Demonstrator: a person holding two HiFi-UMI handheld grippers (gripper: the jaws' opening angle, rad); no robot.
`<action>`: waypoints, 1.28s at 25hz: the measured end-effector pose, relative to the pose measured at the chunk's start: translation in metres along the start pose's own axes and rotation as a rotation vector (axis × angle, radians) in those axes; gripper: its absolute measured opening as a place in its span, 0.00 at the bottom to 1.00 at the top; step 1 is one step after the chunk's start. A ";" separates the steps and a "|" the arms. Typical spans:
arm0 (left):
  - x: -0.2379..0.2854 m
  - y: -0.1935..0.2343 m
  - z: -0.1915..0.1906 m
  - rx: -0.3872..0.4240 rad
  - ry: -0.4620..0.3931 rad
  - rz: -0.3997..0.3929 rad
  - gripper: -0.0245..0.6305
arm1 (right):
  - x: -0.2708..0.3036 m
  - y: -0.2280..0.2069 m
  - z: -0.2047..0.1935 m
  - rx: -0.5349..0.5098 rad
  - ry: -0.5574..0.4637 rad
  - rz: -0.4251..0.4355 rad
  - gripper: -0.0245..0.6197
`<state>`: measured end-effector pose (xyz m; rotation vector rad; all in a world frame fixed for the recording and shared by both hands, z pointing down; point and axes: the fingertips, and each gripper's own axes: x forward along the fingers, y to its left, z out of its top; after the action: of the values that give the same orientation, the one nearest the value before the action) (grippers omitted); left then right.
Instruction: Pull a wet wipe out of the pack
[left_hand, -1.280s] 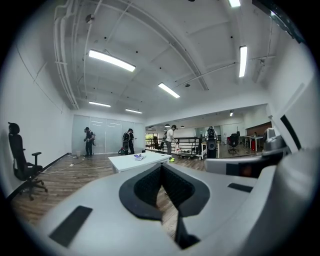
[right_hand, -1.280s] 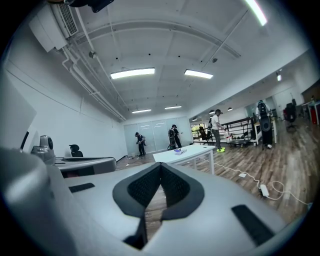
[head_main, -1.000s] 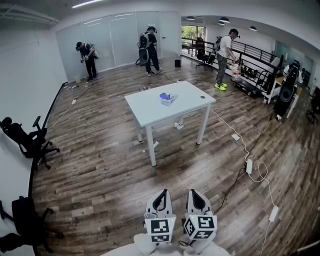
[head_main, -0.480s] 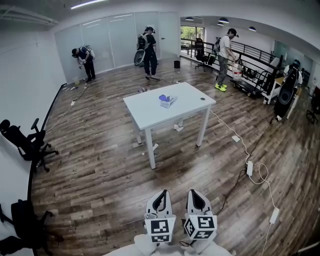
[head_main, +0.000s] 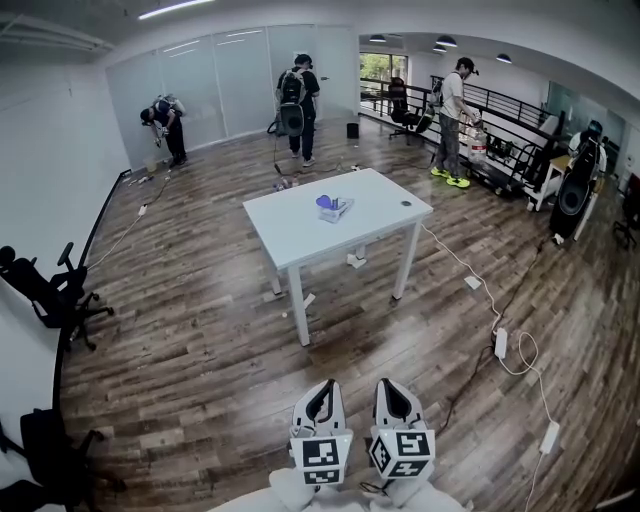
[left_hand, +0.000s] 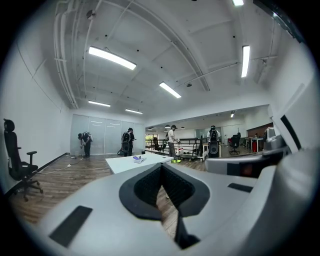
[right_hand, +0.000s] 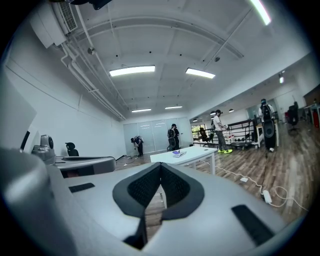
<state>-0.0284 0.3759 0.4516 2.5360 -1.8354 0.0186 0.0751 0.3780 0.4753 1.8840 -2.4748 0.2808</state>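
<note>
Left gripper (left_hand: 162, 167) jaws together, empty; wipe pack (left_hand: 138, 159) on table (left_hand: 120, 164) ahead.

A small wet wipe pack (head_main: 335, 207), pale with a purple patch on top, lies near the middle of the white table (head_main: 298, 232), far across the room.

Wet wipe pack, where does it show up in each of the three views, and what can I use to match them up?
Head view: wet wipe pack upper middle, on the white table.
Left gripper view: small, just left of centre, on the table.
Right gripper view: small, just right of centre, on the table.
Shared landmark: the white table.
</note>
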 end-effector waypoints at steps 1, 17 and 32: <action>0.004 0.001 0.000 0.000 0.000 0.000 0.04 | 0.003 -0.002 0.000 0.000 0.001 -0.001 0.05; 0.083 0.023 0.004 -0.001 0.008 -0.007 0.04 | 0.081 -0.027 0.013 0.010 0.010 -0.016 0.05; 0.174 0.053 0.005 -0.001 0.021 -0.029 0.04 | 0.171 -0.052 0.030 0.007 0.012 -0.039 0.05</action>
<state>-0.0240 0.1943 0.4497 2.5515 -1.7902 0.0447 0.0810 0.1969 0.4734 1.9249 -2.4297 0.2992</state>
